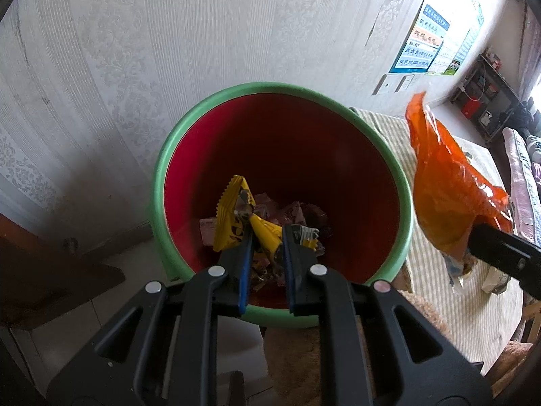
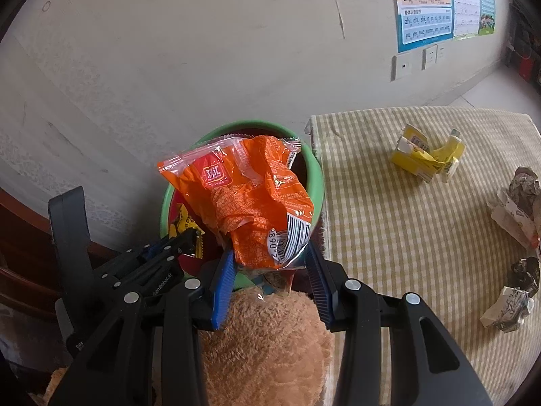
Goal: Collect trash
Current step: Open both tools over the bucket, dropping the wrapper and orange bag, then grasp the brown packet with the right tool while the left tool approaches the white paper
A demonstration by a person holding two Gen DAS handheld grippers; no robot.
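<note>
Bin [image 1: 169, 155], green rim, red inside, sits directly under and ahead of the left gripper [image 1: 267, 240], against the wall; old wrappers lie at its bottom. Checked cloth [image 2: 389, 237] spreads to the right of the right gripper [image 2: 270, 260]. Right gripper: jaws partway apart, clamped on the lower end of an orange snack bag [image 2: 250, 196], which stands up above the fingertips just beside the bin rim. Left gripper: jaws fully closed, pinching a yellow wrapper [image 1: 233, 216] over the bin mouth. Crushed yellow carton [image 2: 426, 159] and crumpled paper [image 2: 520, 203] lie on the cloth, well right of the right gripper.
</note>
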